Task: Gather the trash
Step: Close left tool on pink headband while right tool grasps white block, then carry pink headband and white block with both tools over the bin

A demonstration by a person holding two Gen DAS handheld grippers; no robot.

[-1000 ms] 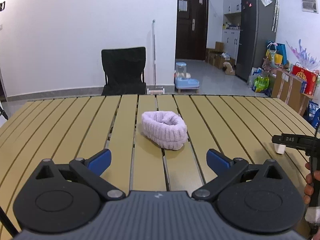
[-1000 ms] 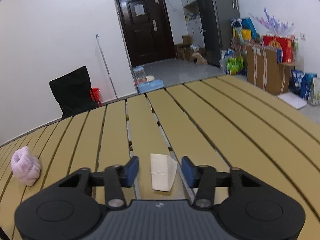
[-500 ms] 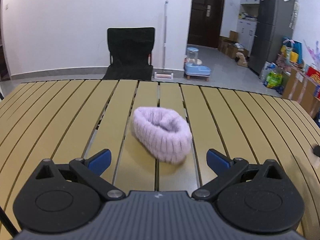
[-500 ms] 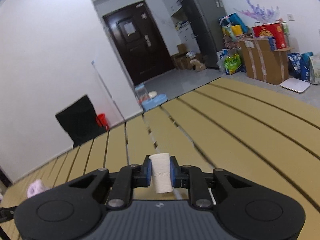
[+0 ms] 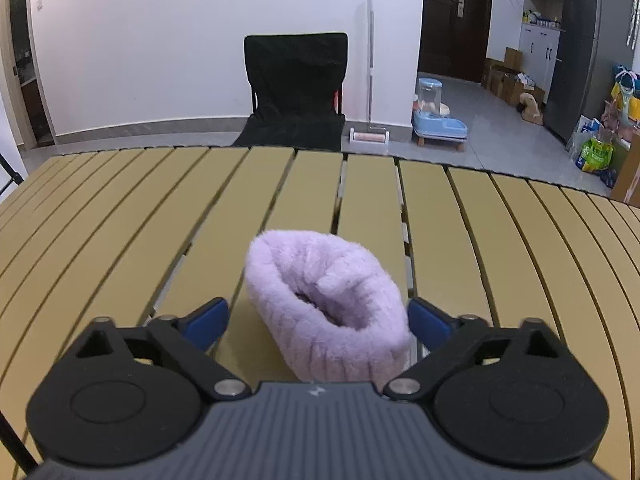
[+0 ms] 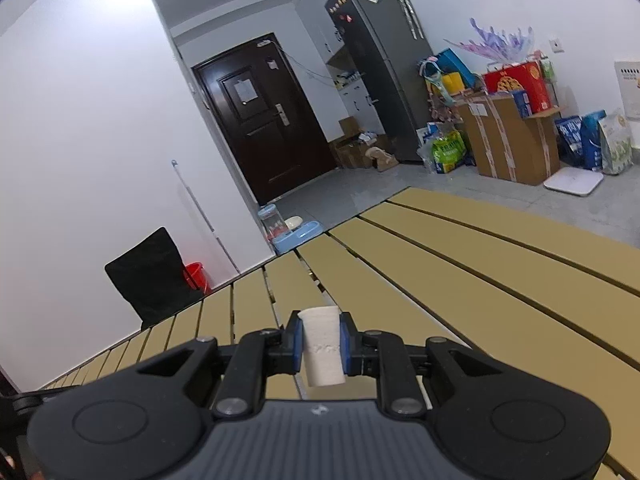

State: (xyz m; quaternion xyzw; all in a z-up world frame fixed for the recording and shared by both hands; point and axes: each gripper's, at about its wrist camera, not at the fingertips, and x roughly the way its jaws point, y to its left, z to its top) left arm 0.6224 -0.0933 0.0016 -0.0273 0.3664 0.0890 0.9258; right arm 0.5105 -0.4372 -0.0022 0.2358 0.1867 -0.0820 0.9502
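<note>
My left tongs (image 5: 318,318) stood wide, the fluffy lilac pouch (image 5: 326,312) lying on the slatted table (image 5: 120,232) between their tips; closing squarely on its soft rim seemed best. My right tongs (image 6: 322,342) were clamped narrow on folded white paper (image 6: 322,346), held above the slats.

We look across a slatted tan bench (image 5: 120,216) toward a white wall (image 5: 160,48). A black folding chair (image 5: 296,88) stands against that wall, just beyond the bench's far edge. Right of the chair leans a mop (image 5: 370,64), then a dark door (image 6: 260,120). Farther right of the door stands a grey fridge (image 6: 380,72), with cardboard boxes (image 6: 508,136) on the grey tile floor (image 5: 480,128).
</note>
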